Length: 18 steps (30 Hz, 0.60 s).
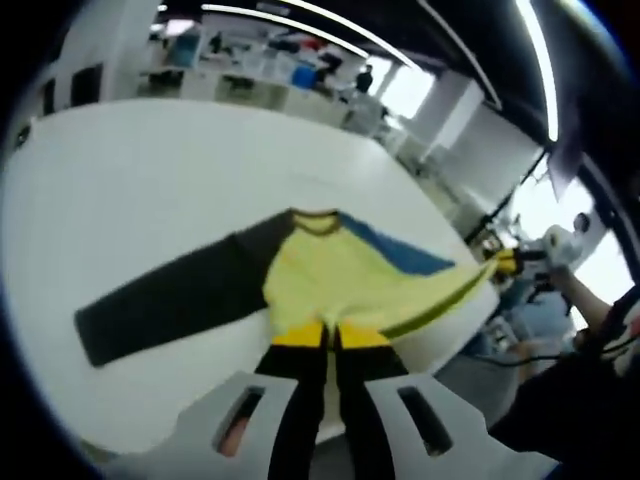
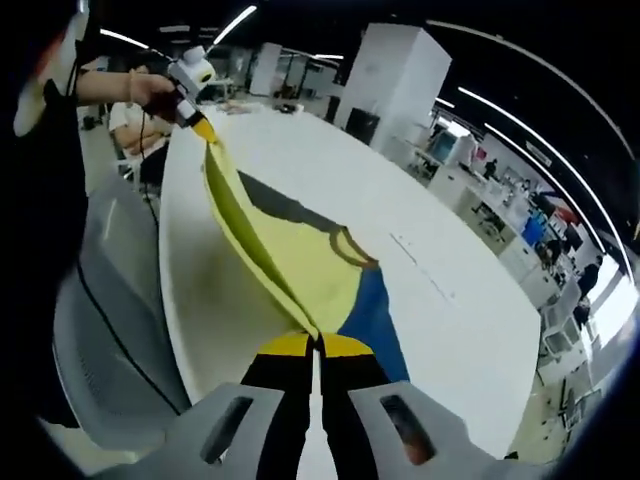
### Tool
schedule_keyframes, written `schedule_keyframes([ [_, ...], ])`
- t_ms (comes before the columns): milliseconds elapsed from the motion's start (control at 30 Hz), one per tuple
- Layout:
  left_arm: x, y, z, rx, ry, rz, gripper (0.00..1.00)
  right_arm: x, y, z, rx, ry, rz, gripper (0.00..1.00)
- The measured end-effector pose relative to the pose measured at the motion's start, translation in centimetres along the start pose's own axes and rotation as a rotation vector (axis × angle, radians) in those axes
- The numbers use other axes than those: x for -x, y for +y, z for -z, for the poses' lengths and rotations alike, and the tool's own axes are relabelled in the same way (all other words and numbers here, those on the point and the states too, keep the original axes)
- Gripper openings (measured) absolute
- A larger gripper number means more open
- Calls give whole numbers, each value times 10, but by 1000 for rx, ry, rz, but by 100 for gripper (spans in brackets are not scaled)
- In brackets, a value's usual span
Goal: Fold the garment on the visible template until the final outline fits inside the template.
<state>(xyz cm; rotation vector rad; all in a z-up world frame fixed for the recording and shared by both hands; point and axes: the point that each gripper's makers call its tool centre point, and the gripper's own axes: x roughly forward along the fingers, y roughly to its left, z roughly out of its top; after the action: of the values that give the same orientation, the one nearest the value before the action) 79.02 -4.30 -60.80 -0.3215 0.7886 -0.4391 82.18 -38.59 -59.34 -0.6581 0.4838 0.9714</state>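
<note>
White table (image 1: 150, 190), yellow garment (image 1: 330, 280) taut between both grippers' fingers (image 2: 285, 345).

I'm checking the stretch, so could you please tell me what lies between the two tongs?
The yellow hem of the garment spans it, pulled taut from the right tongs to the left tongs, in the right gripper view.

Long white ceiling strip lights (image 1: 300, 20) are seen as bowed streaks under heavy fisheye distortion. The broad white table (image 1: 150, 190) is evenly lit, with mild glare and almost no shadow cast. Windows (image 1: 540, 205) at the far wall are blown out. The left gripper view is rendered soft and smeared; the right gripper view is sharper, with detail lost toward the curved edges.
</note>
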Motion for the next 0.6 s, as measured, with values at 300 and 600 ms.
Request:
schedule_keyframes([
  [300,1,9,39,23,63,-32,0,-9,43,22,8,61,-76,2],
  [600,-8,33,81,-9,165,-60,0,-25,88,51,54,142,-180,2],
])
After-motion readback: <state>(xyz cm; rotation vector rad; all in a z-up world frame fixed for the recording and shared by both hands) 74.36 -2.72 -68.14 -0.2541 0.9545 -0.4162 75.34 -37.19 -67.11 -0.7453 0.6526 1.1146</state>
